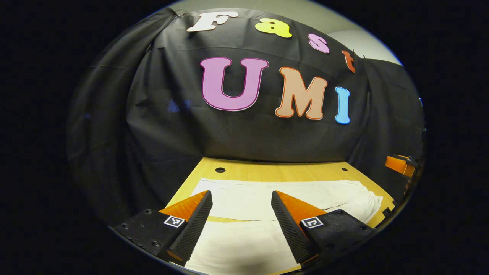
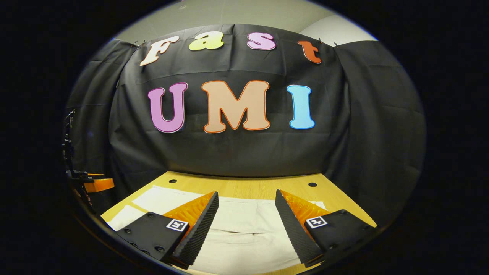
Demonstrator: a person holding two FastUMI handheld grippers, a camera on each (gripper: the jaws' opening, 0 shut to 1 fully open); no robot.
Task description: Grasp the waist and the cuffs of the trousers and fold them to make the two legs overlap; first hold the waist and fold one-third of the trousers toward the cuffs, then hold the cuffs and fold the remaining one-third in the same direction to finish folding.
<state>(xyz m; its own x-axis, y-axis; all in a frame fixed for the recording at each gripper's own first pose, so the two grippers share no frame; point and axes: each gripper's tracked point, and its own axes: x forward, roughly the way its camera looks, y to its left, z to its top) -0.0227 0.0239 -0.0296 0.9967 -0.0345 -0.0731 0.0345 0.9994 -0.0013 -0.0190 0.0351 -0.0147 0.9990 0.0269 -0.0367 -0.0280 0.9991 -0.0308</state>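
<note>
Cream trousers (image 1: pixel 305 193) lie flat across the wooden table (image 1: pixel 275 172). In the left gripper view a thin strip of table shows between the two legs, and the cloth's right end looks gathered. My left gripper (image 1: pixel 240 194) hovers open over the near leg with nothing between its fingers. In the right gripper view the trousers (image 2: pixel 244 217) spread under my right gripper (image 2: pixel 246 194), which also stands open and holds nothing. The two legs part toward the left there. I cannot tell whether either gripper touches the cloth.
The table (image 2: pixel 244 187) has two small round holes (image 1: pixel 220 169) (image 2: pixel 312 184) near its back edge. The black cloth wall closes the back and sides. The other gripper (image 1: pixel 399 164) shows at the right edge, and the left one (image 2: pixel 95 185) at the left edge.
</note>
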